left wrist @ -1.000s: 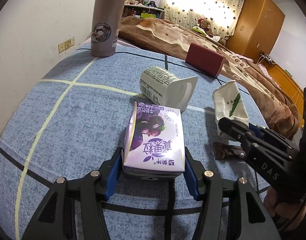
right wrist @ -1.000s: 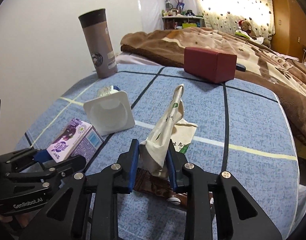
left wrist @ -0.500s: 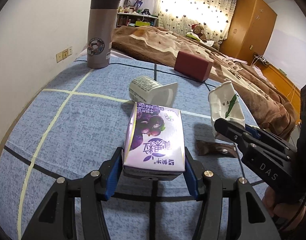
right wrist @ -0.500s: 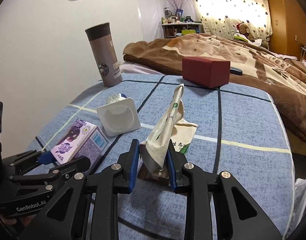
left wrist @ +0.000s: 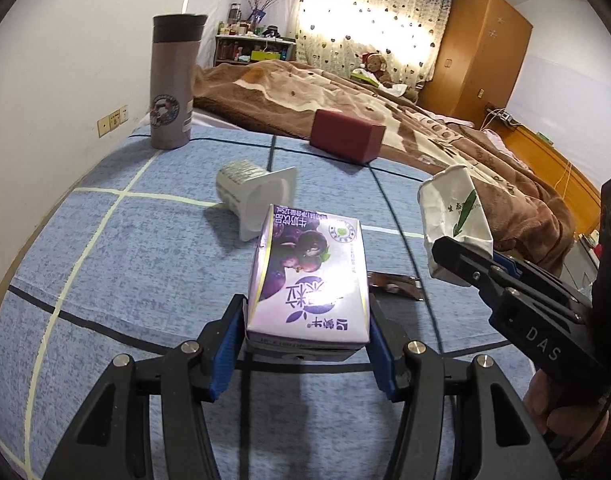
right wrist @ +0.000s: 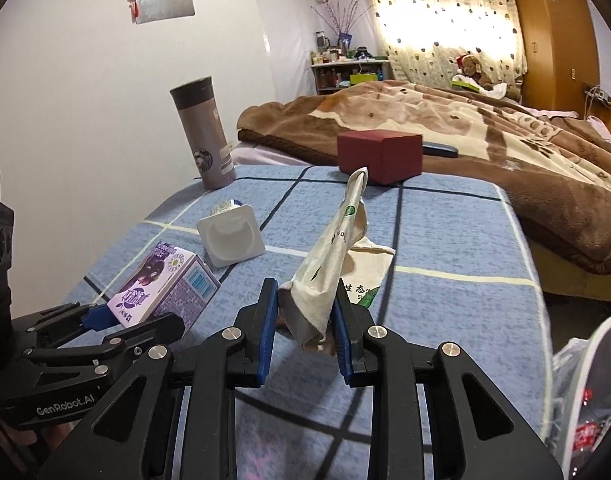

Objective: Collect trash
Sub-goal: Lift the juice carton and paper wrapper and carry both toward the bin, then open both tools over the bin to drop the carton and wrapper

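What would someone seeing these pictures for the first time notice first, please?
A purple milk carton clamped in the left gripper, and a crumpled white paper wrapper pinched in the right gripper, both above the blue checked tablecloth. Behind them, an empty white yogurt cup lies on its side.

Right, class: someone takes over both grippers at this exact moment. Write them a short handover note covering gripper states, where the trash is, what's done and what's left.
Left gripper: shut on the purple milk carton, held above the bedspread.
Right gripper: shut on the crumpled paper pack, also lifted.
On the bedspread: white yogurt cup on its side, brown wrapper.
Done: two items picked up. Left: drop both, possibly in the bag-lined bin at lower right, then collect cup and wrapper.
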{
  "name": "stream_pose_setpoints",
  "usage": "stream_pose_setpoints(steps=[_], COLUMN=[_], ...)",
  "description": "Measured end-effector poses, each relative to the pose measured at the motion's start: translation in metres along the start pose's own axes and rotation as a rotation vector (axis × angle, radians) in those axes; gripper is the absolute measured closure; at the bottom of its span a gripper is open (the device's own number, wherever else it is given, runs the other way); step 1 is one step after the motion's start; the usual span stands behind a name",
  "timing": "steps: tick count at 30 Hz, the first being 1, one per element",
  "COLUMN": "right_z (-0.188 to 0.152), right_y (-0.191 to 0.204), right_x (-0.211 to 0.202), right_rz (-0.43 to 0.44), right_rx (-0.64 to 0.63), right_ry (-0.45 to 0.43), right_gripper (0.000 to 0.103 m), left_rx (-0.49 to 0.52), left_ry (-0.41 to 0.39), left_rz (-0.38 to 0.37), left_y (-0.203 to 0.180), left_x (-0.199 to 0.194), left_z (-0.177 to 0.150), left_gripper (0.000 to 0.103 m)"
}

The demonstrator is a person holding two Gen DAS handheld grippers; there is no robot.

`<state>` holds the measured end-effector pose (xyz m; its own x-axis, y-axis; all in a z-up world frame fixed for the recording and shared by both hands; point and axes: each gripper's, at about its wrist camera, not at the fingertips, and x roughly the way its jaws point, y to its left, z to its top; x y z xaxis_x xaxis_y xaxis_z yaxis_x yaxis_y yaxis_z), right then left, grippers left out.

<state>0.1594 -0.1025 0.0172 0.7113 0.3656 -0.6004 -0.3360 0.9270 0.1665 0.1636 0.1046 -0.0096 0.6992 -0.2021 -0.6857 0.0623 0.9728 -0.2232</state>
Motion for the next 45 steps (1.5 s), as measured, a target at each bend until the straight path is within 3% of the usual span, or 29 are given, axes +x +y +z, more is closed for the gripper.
stream_pose_setpoints(steps=[13,28,45], right_z=[-0.014,-0.034,-0.056], right_y=[-0.033,-0.092,-0.156], right_x=[-0.042,-0.095,-0.132], right_rz=[-0.048,-0.176,-0.324], right_rx=[0.047,0.123,0.220], right_ry=[-0.050,-0.101,-0.090], right_gripper=[0.076,0.076,0.076], left_rx=[0.087,0.206,0.371], left_ry=[-0.013,-0.016,0.041], left_rz=[-0.054,-0.161,-0.284], left_y=[-0.057,-0.147,-0.255], left_x=[-0.011,-0.011,0.008], left_z=[-0.002,-0.010,-0.029], left_gripper=[0.045,0.045,0.045])
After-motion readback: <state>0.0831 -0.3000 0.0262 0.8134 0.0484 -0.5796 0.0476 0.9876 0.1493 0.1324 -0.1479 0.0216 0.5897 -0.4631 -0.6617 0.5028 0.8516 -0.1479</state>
